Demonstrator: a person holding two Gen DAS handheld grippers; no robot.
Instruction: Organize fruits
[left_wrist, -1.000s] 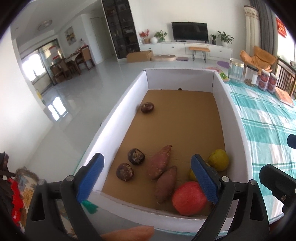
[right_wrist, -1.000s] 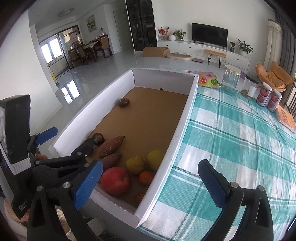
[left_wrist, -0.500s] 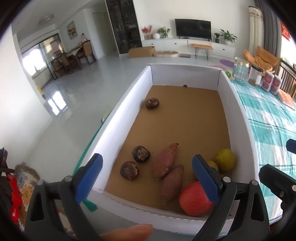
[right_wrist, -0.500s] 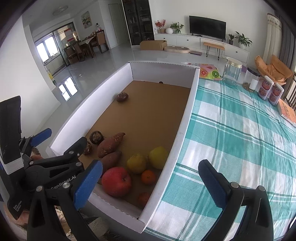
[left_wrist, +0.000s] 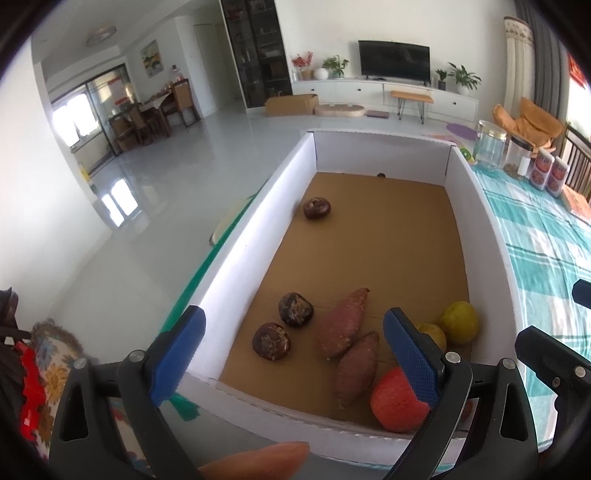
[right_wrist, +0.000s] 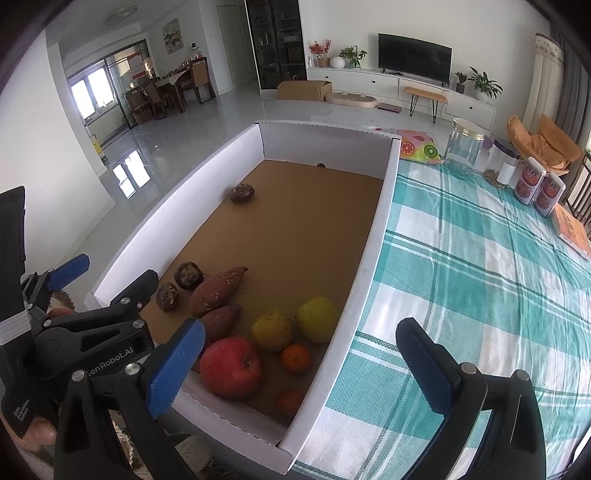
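Currently both my tongs, left gripper (left_wrist: 293, 354) and right gripper (right_wrist: 301, 360), stand spread and empty. All fruit (right_wrist: 231, 367) lies in the box (right_wrist: 364, 284), clustered at 6 o'clock; sorting stage: indeterminate.

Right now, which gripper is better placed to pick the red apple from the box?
Left. The left gripper hangs open over the box's near end, its right finger just above the red apple. The right gripper straddles the box wall, mostly over the tablecloth.
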